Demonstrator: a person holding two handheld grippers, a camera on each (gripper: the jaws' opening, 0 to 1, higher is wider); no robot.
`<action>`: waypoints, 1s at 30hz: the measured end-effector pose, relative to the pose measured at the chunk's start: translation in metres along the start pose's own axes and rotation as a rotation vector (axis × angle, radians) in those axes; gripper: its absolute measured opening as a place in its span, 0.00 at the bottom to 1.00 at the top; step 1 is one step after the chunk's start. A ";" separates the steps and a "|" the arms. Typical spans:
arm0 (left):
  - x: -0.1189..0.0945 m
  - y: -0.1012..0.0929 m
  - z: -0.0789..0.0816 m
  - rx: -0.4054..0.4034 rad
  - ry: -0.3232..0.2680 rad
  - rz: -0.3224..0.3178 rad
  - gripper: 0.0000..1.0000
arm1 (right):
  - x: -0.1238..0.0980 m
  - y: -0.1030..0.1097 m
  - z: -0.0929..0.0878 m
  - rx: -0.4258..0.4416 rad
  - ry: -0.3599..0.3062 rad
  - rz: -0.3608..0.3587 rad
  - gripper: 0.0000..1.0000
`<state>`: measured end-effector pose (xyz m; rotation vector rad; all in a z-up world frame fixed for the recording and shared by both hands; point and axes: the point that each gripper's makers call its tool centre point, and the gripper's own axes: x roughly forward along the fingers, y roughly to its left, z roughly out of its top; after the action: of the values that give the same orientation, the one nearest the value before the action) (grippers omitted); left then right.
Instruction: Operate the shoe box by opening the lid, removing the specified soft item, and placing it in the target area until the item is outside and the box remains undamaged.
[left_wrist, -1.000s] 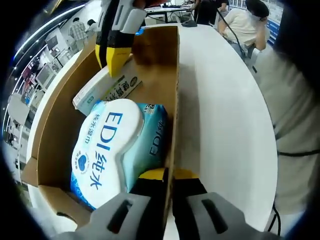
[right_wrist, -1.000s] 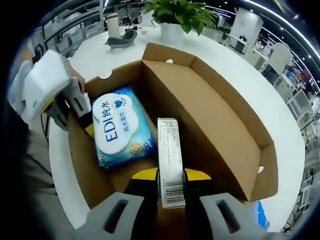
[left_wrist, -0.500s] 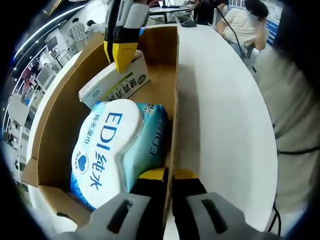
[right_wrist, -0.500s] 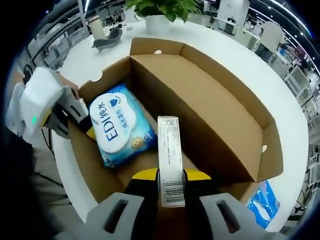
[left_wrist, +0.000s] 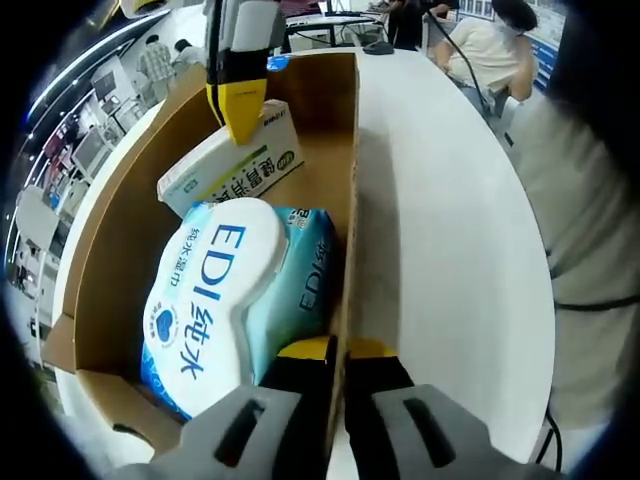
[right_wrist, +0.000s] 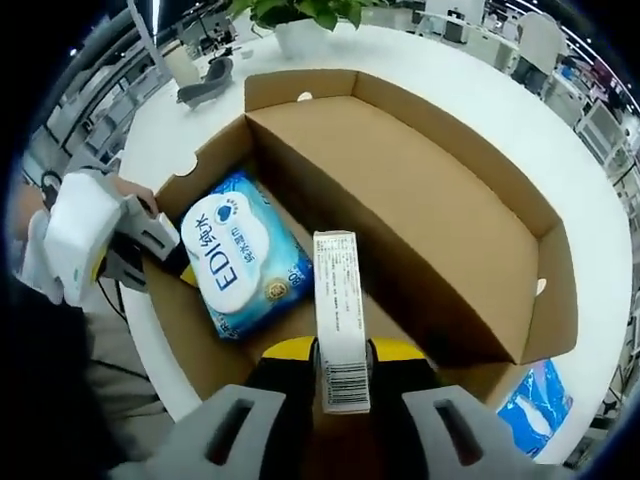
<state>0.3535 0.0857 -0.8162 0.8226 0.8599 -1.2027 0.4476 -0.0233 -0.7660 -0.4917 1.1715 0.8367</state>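
Left gripper (left_wrist: 338, 352) pinches the shoe box (left_wrist: 347, 180) side wall; right gripper (right_wrist: 341, 352) clamps a small white carton (right_wrist: 338, 312) above the box interior — the EDI wipes pack (left_wrist: 215, 300) lies inside against that pinched wall.

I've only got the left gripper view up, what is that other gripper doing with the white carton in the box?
Observer: The right gripper is shut on the white carton, holding it by its barcode end above the box floor.
Operator: Anything outside the box that I'm missing?
Observer: A blue packet lies on the table past the box's far corner.
Operator: And my own gripper, from that side?
Observer: The left gripper is clamped on the shoe box wall beside the wet wipes pack.
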 end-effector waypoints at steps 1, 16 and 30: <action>0.000 0.000 0.000 0.000 0.000 0.000 0.02 | 0.001 0.001 0.000 -0.006 0.000 -0.001 0.21; 0.000 0.000 0.000 -0.003 0.000 0.002 0.02 | 0.027 0.004 0.008 0.013 0.067 0.020 0.37; 0.000 0.000 0.000 0.002 -0.002 0.004 0.02 | 0.040 0.000 0.000 -0.007 0.130 -0.012 0.36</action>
<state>0.3531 0.0854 -0.8165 0.8238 0.8554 -1.2008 0.4533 -0.0112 -0.8035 -0.5656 1.2840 0.8083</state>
